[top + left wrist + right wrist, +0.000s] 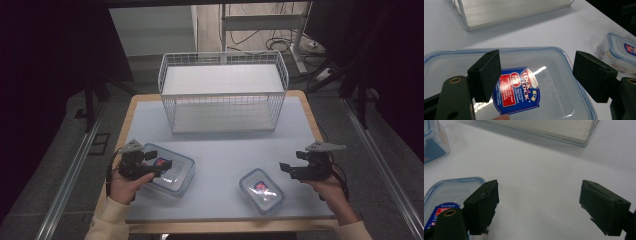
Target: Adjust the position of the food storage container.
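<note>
Left gripper [161, 164], jaws spread, hovers over the large container [172, 172]; right gripper [286, 168], also spread, sits just beside the small container [261, 190].

high: above, facing forward-down | tong cameras: close, low | shared: wire basket [223, 92]

dark room, grey floor [45, 165], cables [260, 42] by desk legs [300, 45] behind

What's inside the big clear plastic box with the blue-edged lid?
The big clear plastic box looks empty through its lid; the red-and-blue label and left gripper cover part of the inside.
</note>
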The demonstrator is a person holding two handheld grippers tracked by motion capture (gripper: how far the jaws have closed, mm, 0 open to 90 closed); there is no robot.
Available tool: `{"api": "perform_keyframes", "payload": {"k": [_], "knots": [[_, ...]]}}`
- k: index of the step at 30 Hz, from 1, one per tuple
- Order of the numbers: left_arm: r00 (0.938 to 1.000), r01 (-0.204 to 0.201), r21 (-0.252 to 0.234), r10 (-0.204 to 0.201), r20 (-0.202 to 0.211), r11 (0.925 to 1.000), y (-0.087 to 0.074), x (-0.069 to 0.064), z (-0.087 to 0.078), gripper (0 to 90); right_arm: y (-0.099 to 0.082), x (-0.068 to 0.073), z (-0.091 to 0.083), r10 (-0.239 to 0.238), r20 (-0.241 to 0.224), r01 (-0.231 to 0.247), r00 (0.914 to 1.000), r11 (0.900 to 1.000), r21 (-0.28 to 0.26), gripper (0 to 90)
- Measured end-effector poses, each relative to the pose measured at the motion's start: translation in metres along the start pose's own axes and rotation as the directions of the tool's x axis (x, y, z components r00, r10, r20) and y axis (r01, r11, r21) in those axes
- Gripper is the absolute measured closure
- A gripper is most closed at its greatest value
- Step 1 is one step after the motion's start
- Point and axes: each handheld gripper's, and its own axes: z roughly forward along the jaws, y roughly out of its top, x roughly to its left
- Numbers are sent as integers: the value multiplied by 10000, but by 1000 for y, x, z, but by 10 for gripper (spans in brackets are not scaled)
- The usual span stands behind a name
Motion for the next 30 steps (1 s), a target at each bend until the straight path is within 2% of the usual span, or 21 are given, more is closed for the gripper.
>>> {"api": "perform_keyframes", "payload": {"k": [7,13,14,16,18,22,24,26,27,30], "knots": [[10000,62,-159,-62,-6,9999,0,0,-3,239,0,1,-1,-74,-90,74,9999,10000,51,162],[9999,-108,-446,107,-14,9989,1,-3,-8,271,0,6,-2,-166,-105,168,9998,9997,171,165],[9999,-108,-446,107,-14,9989,1,-3,-8,300,0,6,-2,-166,-105,168,9998,9997,171,165],[9995,-108,-352,119,298,9993,2,-3,-10,366,0,8,-1,-229,-104,231,9997,9995,237,165],[9991,-241,-330,252,337,9992,3,-5,-14,444,0,8,-1,-286,-95,288,9995,9993,248,165],[9975,-506,-459,528,476,9977,5,-8,-25,729,0,10,-1,-304,-55,305,9995,9993,224,166],[9967,-543,-507,572,578,9972,6,-10,-31,814,-1,11,-2,-273,-87,275,9996,9994,227,165],[9960,-603,-482,632,628,9970,6,-12,-34,845,-2,11,-2,-285,-87,287,9996,9992,265,165],[9948,-756,-394,781,659,9964,6,-13,-37,893,-4,9,-3,-290,-21,291,9996,9992,289,165],[9933,-861,-234,876,748,9960,0,-17,-43,899,-5,8,-6,-172,19,172,9998,9996,234,165]]}}
